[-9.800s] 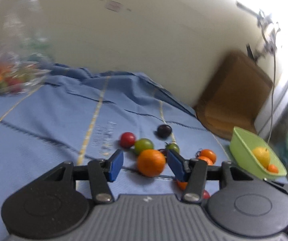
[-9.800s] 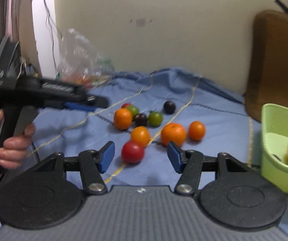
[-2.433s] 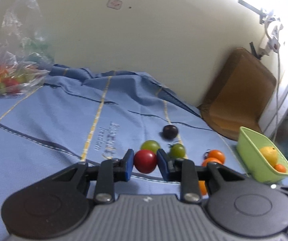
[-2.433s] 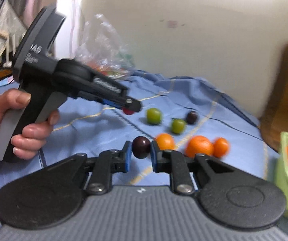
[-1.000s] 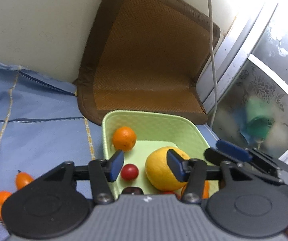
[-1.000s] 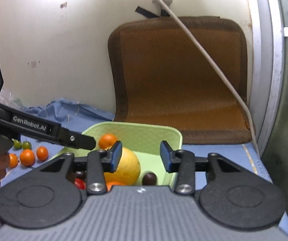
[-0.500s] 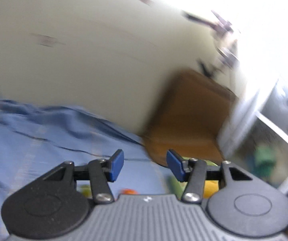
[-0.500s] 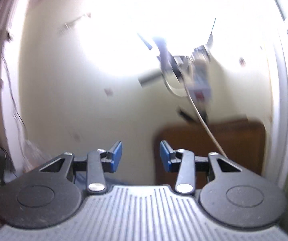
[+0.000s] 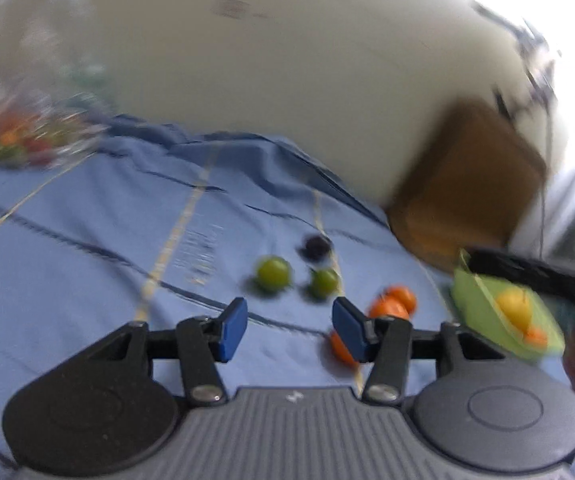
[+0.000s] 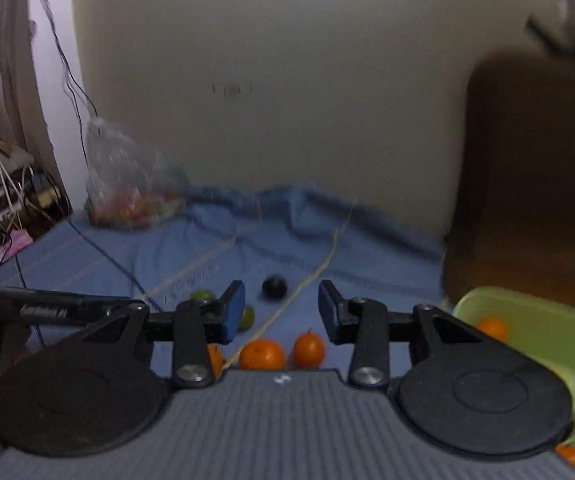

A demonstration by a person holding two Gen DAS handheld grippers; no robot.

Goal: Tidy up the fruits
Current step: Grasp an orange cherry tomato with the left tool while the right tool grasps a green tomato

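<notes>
Both the left gripper (image 9: 289, 330) and the right gripper (image 10: 281, 311) were partly open and held nothing, with oranges (image 10: 262, 354) nearest on the blue cloth (image 9: 87, 240), green fruits (image 9: 273, 273) next, a dark fruit (image 10: 274, 287) beyond, and the green bowl (image 10: 547, 320) at the right.

A cream wall (image 10: 307, 80) rises behind a blue cloth (image 9: 87, 248) and brown mat (image 9: 475, 184).

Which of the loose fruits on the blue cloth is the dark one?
The dark plum-coloured fruit, farthest back on the blue cloth, just behind the two green fruits; the other loose ones are green or orange.
</notes>
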